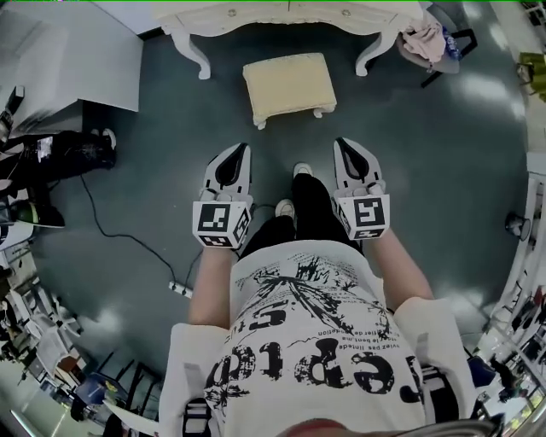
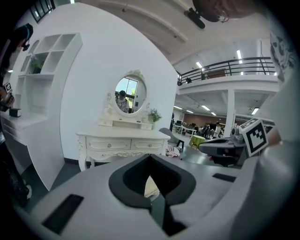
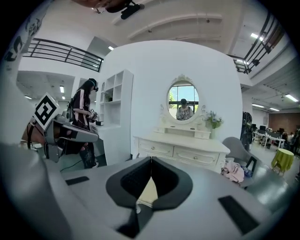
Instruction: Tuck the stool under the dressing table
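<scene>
Just in front of the dressing table (image 1: 281, 13), on the dark floor (image 1: 153, 145), I see the stool (image 1: 289, 85): cream cushion on top, short white legs, standing upright. It sits opposite the gap between the table's curved legs but outside it, with a strip of bare floor between its far edge and the table front, so it is not tucked under. On the near side of the stool from the table are my operator's shoes (image 1: 302, 170), and both tools are held level on that same near side, pointing toward the table, well apart from the stool and touching nothing. The left gripper (image 1: 241, 148) has its jaws brought together at the tips and holds nothing; through the dark cut-out behind its tips I only catch a sliver of the cream cushion beyond. The right gripper (image 1: 343, 142) is the same, tips meeting and empty, and it also looks across the stool at the table's drawers. An oval mirror (image 3: 183, 101) stands upright on the tabletop, with a small plant (image 3: 213, 119) just beside it. At the table's right end is a grey chair (image 3: 238, 149) with pink cloth (image 1: 424, 38) heaped on it. Off to the table's left stands a white shelf unit (image 3: 112, 108), with another person (image 3: 84, 110) beside it, and a black cable (image 1: 119, 230) trails over the floor on that side.
</scene>
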Demonstrator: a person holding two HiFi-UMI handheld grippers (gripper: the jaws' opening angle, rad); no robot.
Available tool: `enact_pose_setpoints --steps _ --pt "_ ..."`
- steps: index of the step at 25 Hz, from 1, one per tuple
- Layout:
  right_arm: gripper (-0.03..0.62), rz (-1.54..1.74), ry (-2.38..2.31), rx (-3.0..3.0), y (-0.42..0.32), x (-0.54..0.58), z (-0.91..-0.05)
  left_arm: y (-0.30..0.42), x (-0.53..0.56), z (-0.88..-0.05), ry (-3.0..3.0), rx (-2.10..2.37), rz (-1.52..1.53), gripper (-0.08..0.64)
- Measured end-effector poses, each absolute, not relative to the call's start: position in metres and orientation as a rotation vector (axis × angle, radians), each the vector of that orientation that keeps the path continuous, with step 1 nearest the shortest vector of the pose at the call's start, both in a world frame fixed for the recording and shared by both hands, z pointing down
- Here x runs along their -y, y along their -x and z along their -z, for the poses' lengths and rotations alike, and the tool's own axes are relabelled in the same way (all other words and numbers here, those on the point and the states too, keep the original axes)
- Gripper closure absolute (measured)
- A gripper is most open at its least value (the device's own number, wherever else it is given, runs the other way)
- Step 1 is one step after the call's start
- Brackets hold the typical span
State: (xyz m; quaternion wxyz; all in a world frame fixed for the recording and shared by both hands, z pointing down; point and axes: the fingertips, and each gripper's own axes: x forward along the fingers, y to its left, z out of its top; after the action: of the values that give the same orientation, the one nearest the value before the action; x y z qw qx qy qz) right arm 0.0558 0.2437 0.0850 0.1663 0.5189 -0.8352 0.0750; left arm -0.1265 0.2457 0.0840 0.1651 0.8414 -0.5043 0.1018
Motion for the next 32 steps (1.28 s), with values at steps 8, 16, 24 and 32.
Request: enact_pose_setpoints --steps 8,16,24,32 --pt "0.574 -0.359 -1.285 2.401 -0.053 -0.15 -0.208 0.097 -0.173 -0.202 -2.286 1.376 -0.419 0.54" --pt "0.574 -0.534 -1.232 2.317 -0.06 -0.107 -0.347 0.082 -0.128 -0.338 -2.202 1.337 -0.474 0.54" --pt "0.574 -0.638 -1.205 2.182 -0.068 -0.095 -0.494 0.07 -0.126 -0.49 -2.147 1.217 -0.594 0.54" --pt "0.574 -0.621 -1.161 2.132 -0.061 -0.08 -0.574 0.049 -0.103 -0.572 -2.151 1.184 -0.571 0.539"
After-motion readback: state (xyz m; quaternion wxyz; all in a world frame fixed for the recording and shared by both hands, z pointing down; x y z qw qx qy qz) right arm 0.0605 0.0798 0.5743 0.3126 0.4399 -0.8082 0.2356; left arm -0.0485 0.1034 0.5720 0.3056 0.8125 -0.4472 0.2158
